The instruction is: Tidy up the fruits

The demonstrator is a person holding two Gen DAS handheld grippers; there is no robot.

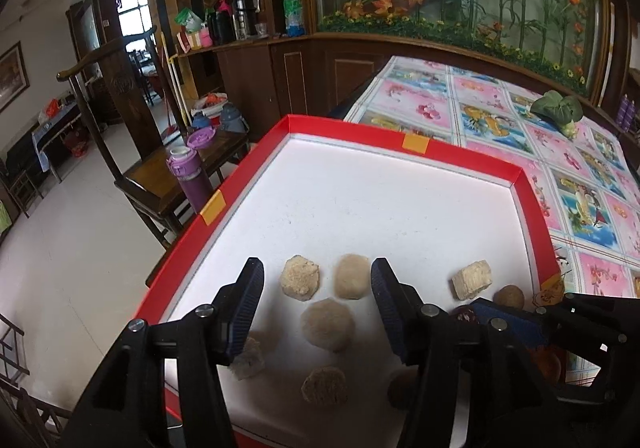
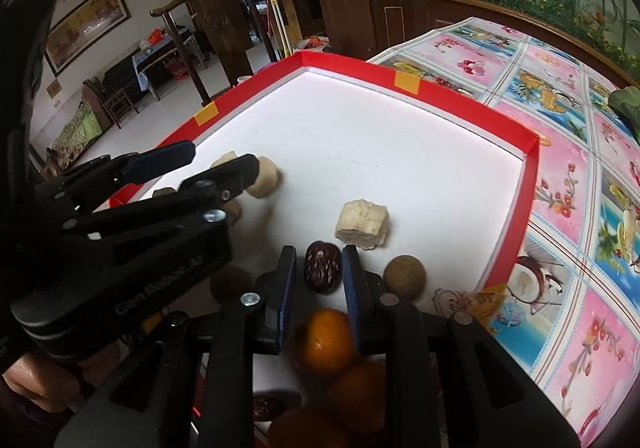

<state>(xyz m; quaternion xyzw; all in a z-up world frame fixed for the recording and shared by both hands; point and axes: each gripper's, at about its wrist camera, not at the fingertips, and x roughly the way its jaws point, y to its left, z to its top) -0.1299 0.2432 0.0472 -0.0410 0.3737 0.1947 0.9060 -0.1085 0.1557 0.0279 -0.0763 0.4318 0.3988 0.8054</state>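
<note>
In the left wrist view, the left gripper [image 1: 318,290] hangs over a red-rimmed tray [image 1: 384,146] with a white floor, its jaws spread wide and holding nothing. Between and just ahead of them lie three pale crumbly lumps [image 1: 327,324], close together on the tray floor. A pale cube [image 1: 472,280] sits further right, near a brown round fruit [image 1: 509,296]. The tray rests on a table [image 1: 520,116] under a flowered cloth, where a green leafy vegetable [image 1: 558,110] lies well apart.

In the right wrist view, the right gripper [image 2: 320,268] has its jaws narrowly parted on either side of a dark red date [image 2: 322,266]; whether they actually pinch it cannot be told. An orange fruit [image 2: 326,340] lies between the fingers, nearer the camera. The brown round fruit [image 2: 405,278] sits just right of the jaws, the pale cube [image 2: 362,224] just beyond the date.
</note>
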